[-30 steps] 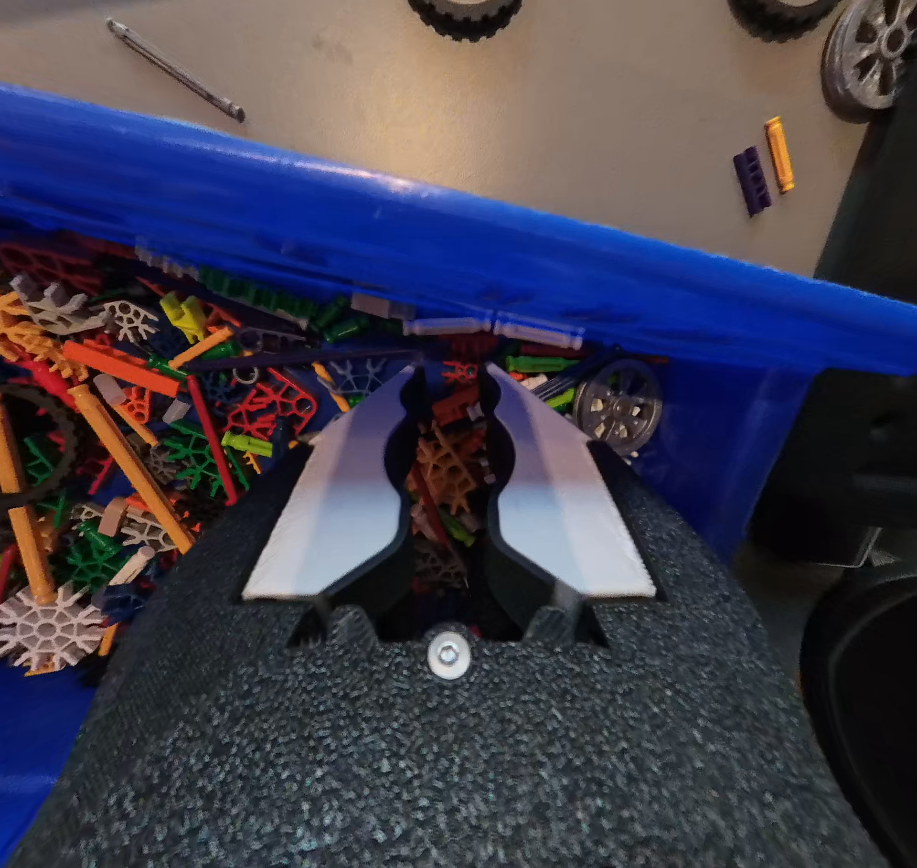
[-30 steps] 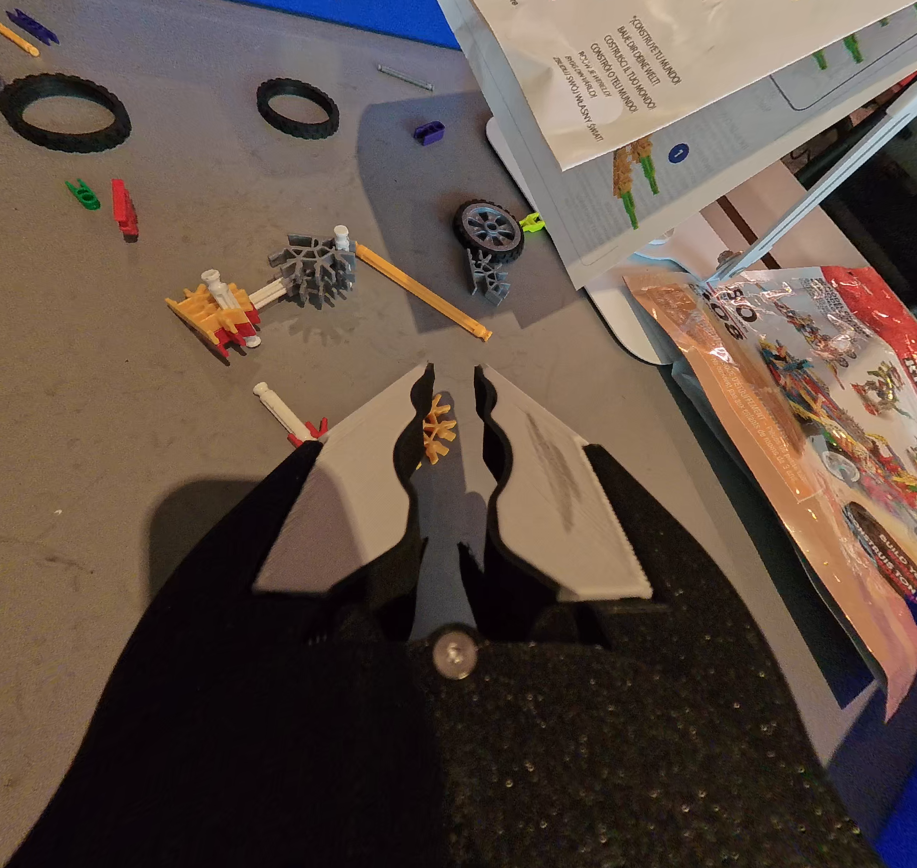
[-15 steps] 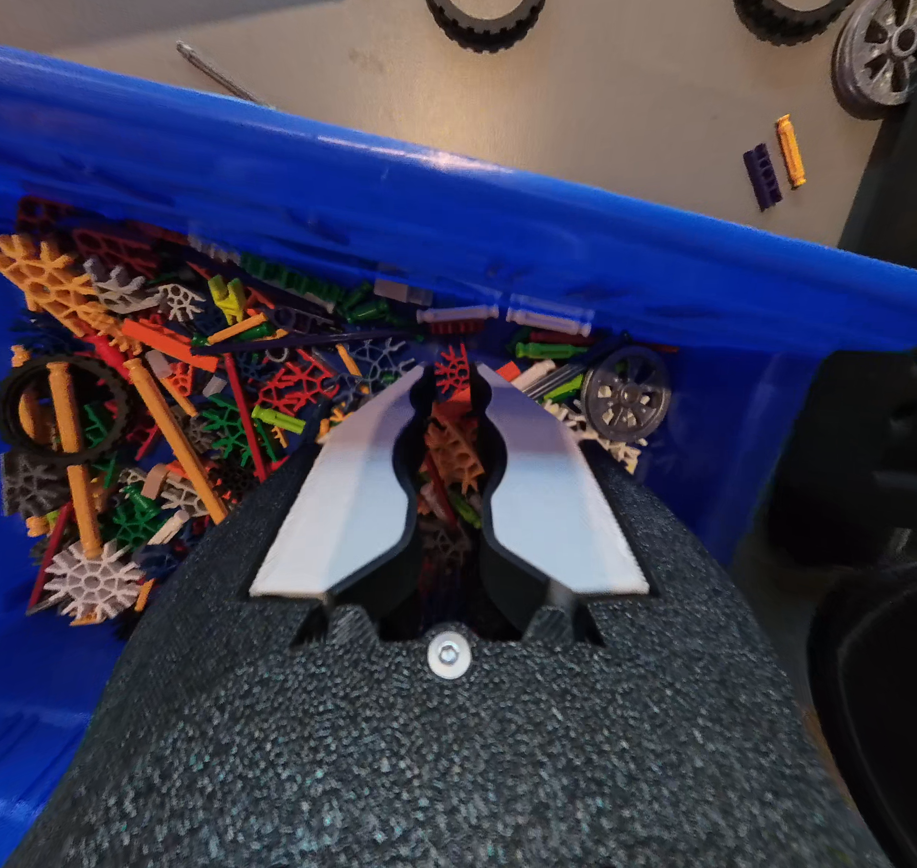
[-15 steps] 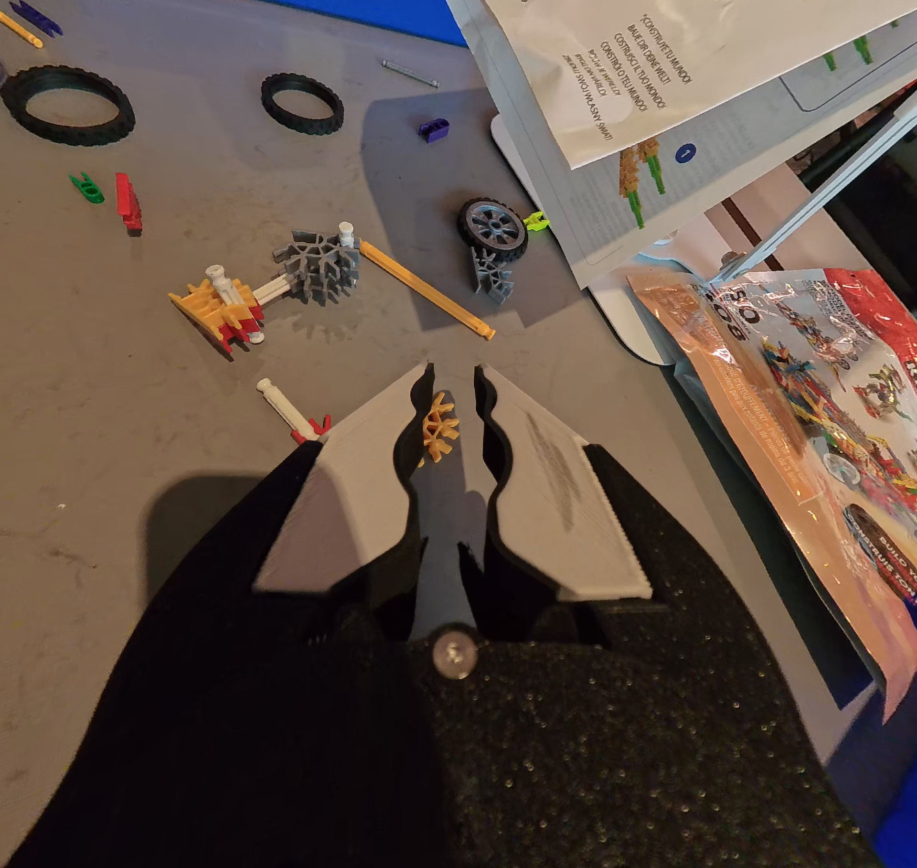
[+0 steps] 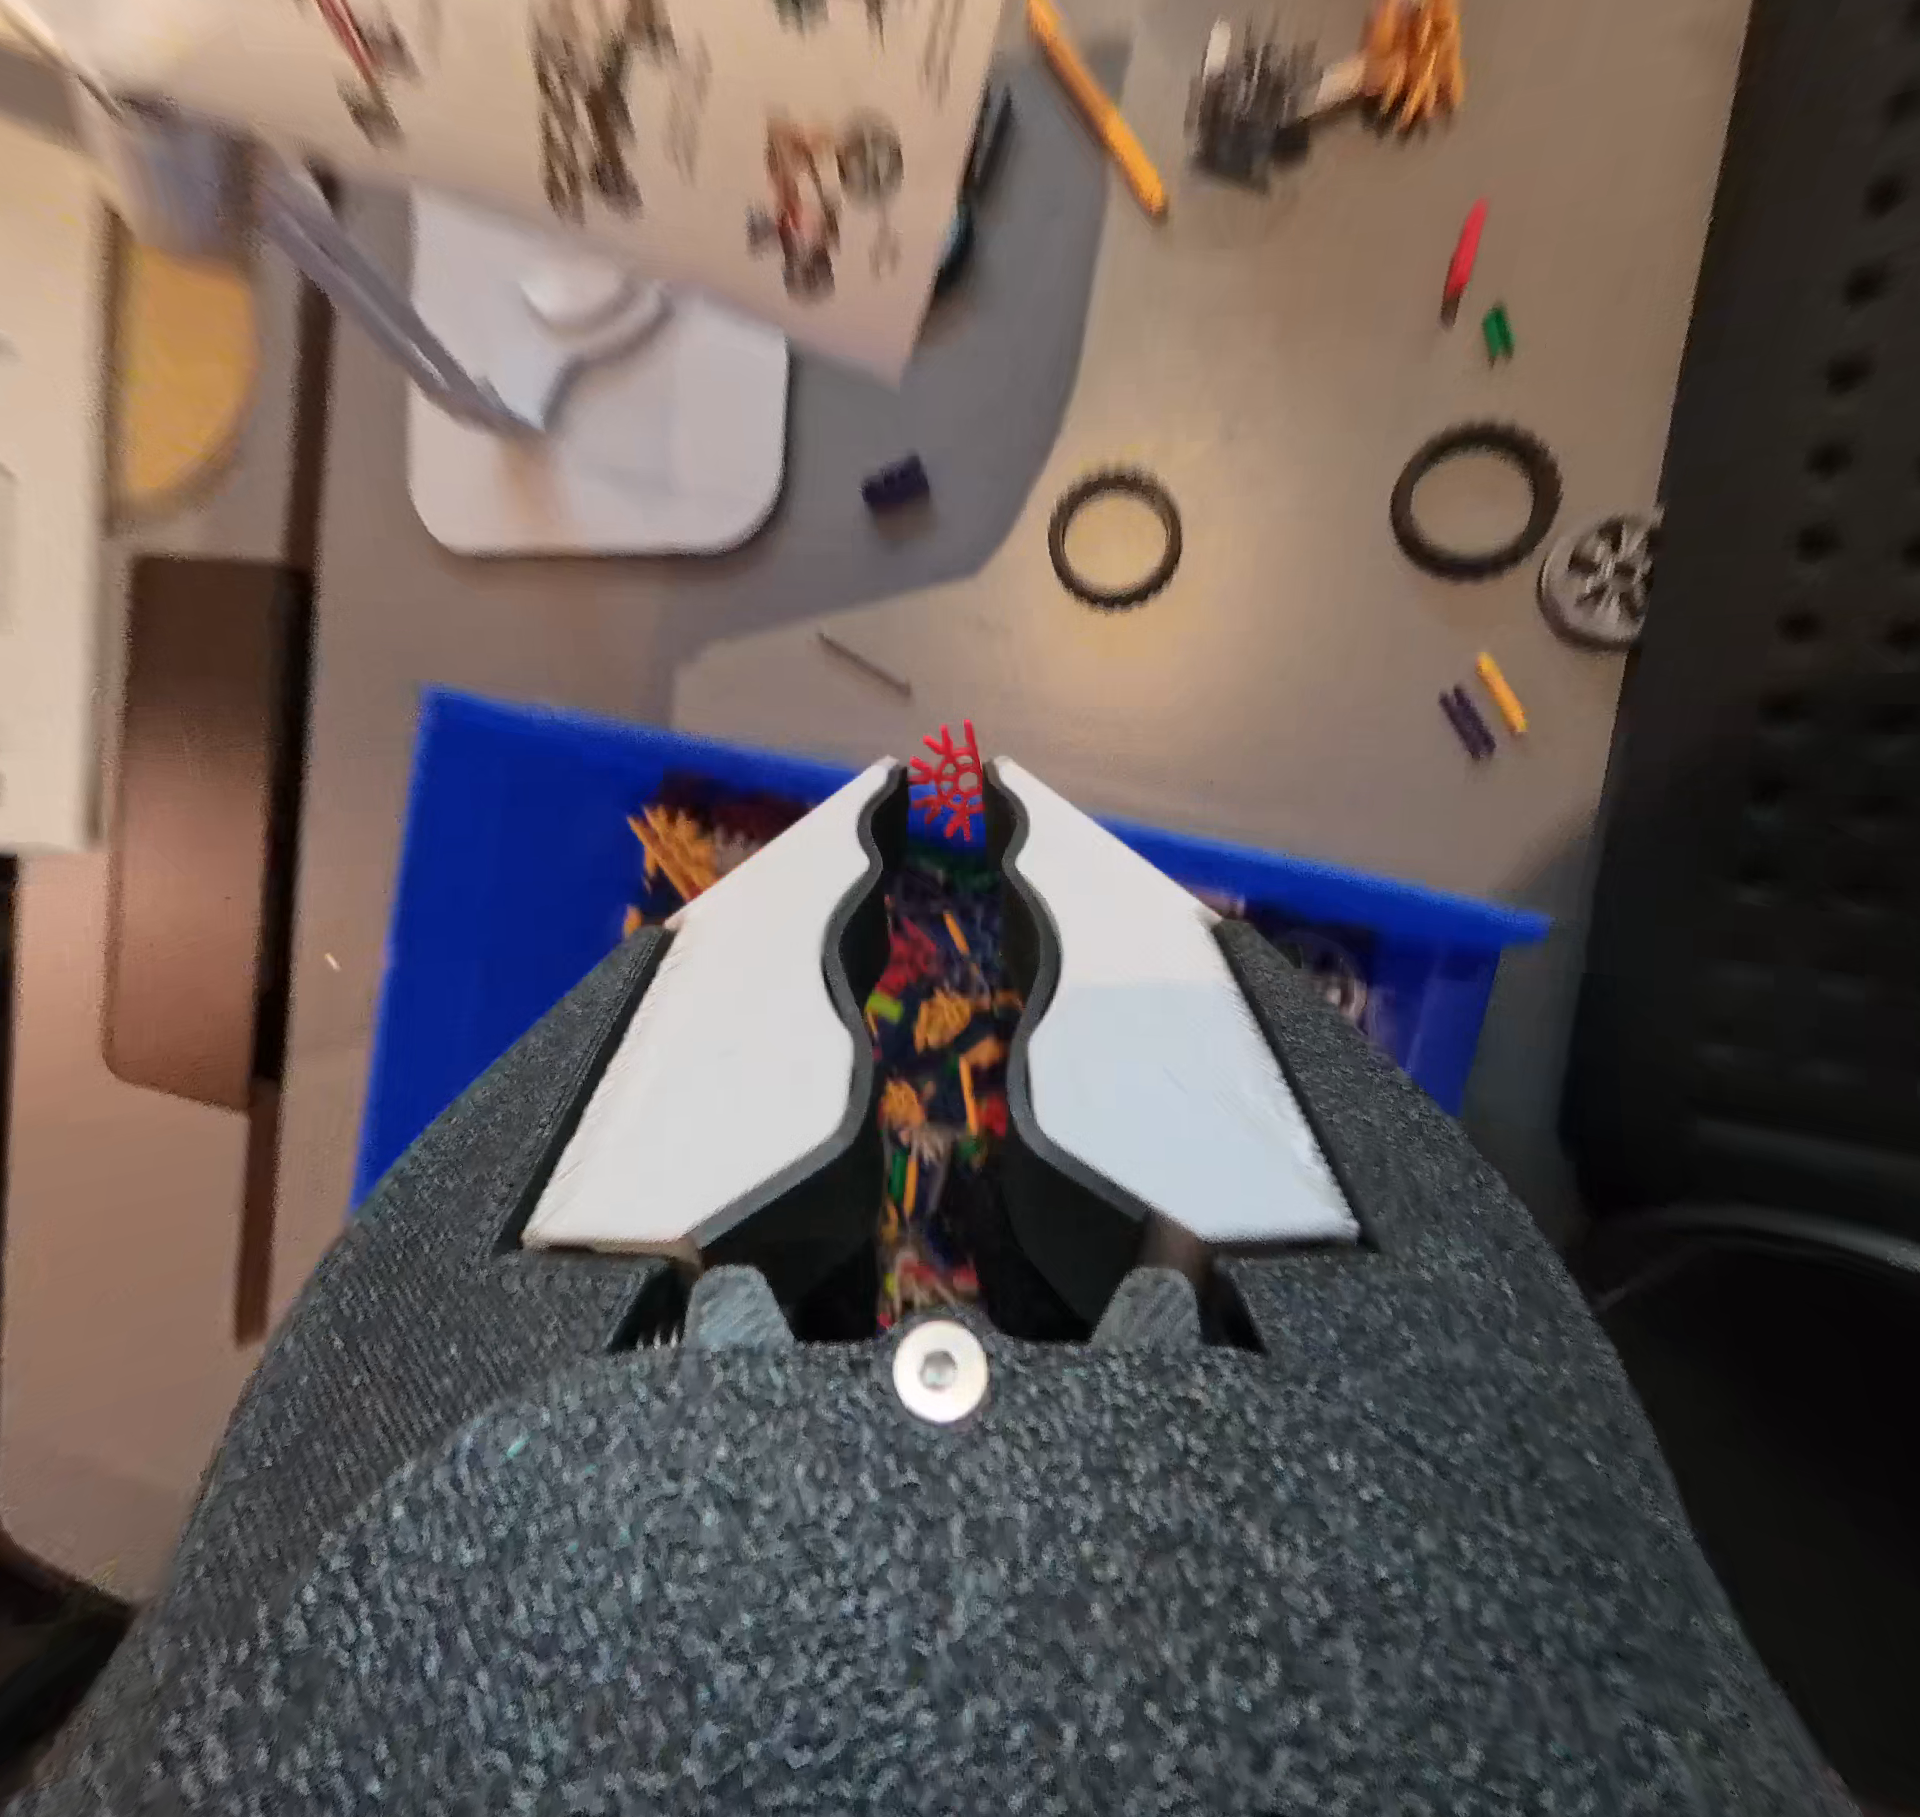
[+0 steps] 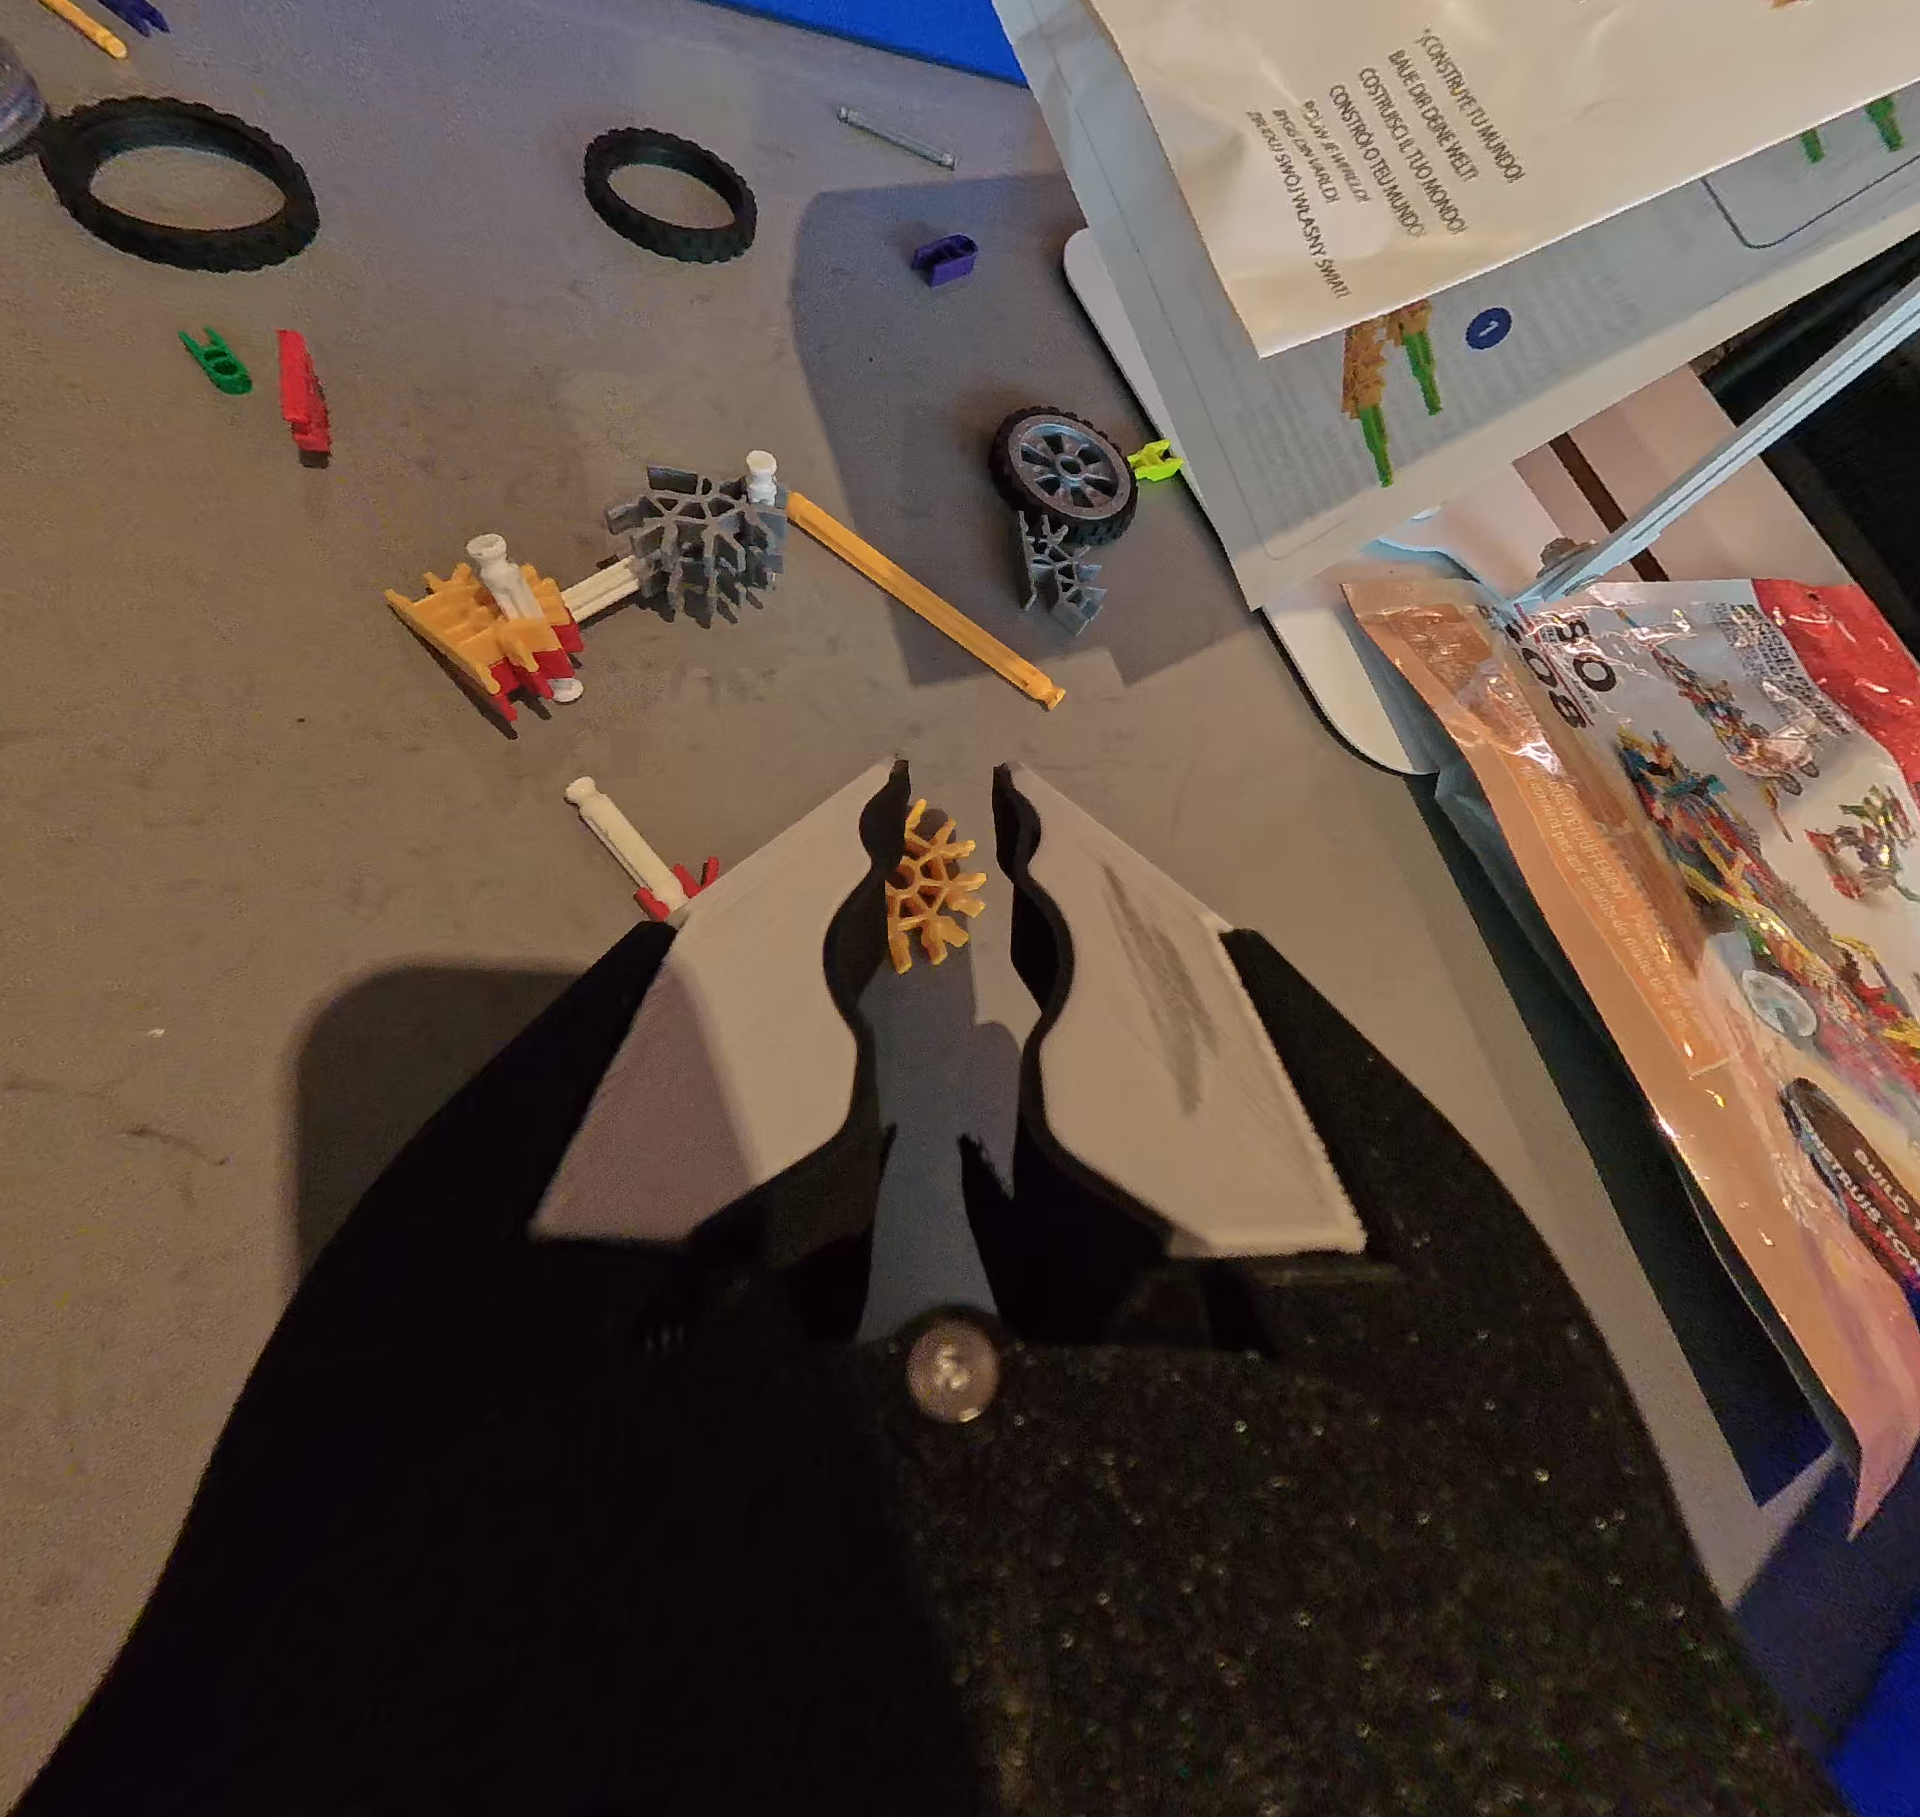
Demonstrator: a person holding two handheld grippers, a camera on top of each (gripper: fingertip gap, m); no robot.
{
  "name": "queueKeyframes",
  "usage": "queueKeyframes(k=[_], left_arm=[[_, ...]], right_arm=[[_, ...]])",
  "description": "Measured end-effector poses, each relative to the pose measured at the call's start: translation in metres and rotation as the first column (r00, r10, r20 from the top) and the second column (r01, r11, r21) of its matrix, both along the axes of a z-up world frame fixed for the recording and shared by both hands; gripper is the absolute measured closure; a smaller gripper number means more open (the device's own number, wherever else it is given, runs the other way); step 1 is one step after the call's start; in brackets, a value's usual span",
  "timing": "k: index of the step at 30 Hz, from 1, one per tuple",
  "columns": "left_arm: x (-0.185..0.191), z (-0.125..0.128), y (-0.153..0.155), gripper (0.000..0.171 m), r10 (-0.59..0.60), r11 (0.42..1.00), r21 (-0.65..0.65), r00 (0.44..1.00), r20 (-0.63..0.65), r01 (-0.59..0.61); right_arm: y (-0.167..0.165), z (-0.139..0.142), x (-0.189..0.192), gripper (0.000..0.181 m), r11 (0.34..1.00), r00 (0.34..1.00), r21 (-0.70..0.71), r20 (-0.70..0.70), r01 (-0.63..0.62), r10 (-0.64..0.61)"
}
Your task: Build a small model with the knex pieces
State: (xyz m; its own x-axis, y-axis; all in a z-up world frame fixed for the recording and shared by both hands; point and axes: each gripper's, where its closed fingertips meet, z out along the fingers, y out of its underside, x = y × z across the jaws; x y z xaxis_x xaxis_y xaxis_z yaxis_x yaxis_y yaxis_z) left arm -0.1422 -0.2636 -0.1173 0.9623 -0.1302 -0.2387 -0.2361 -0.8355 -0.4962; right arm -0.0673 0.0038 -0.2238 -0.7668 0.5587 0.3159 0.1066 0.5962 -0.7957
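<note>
Red connector (image 5: 948, 780) pinched in left fingers (image 5: 1081, 894), right fingers (image 6: 1091, 936) parted

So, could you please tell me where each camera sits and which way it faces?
Left wrist view: sits on the left claw, high over the blue bin, looking down; its own fingers pinch a red connector.
Right wrist view: sits on the right claw, angled down at the grey table; a yellow connector lies between its open fingers.
Shared: the two black tyre rings, the bin, the yellow rod.
</note>
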Motion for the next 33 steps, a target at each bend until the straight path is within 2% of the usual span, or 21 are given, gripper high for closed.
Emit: queueKeyframes(k=[2,4,11,16,19,22,24,27,31,33], left_arm=[[0.009,0.014,0.024,0.159,-0.027,0.998,0.064,1.000,-0.014,0.028],[0.023,0.010,0.044,0.159,-0.087,0.995,0.038,0.996,-0.021,0.088],[0.077,-0.043,0.103,0.159,-0.298,0.932,-0.193,0.952,0.070,0.306],[0.094,-0.083,0.117,0.159,-0.350,0.866,-0.315,0.921,0.172,0.388],[0.100,-0.101,0.115,0.159,-0.337,0.846,-0.349,0.912,0.234,0.402],[0.100,-0.112,0.115,0.153,-0.317,0.856,-0.348,0.921,0.228,0.381],[0.099,-0.103,0.119,0.145,-0.309,0.885,-0.297,0.930,0.200,0.358],[0.085,-0.063,0.117,0.141,-0.280,0.934,-0.187,0.949,0.148,0.304],[0.049,-0.001,0.079,0.147,-0.201,0.974,-0.090,0.974,0.102,0.210],[0.028,0.019,0.050,0.149,-0.148,0.986,-0.068,0.985,0.085,0.154]], right_arm=[[0.000,0.000,0.001,0.166,1.000,1.000,-0.001,0.001,-0.005,0.005],[-0.001,0.000,0.002,0.166,1.000,1.000,-0.002,0.001,-0.009,0.009],[-0.002,0.001,0.004,0.166,1.000,1.000,-0.008,0.007,-0.023,0.023],[-0.002,0.000,0.007,0.166,0.999,0.999,-0.007,0.012,-0.033,0.033],[-0.003,0.000,0.008,0.166,0.999,0.999,-0.007,0.014,-0.039,0.039],[-0.003,0.000,0.008,0.166,0.999,0.999,-0.010,0.016,-0.043,0.044],[-0.003,0.001,0.008,0.166,0.999,0.999,-0.017,0.017,-0.043,0.043],[-0.002,0.002,0.008,0.166,0.999,0.999,-0.025,0.017,-0.039,0.040],[-0.002,0.002,0.008,0.166,0.999,0.999,-0.022,0.018,-0.038,0.038],[-0.002,0.001,0.008,0.166,0.999,0.999,-0.021,0.018,-0.037,0.037]])
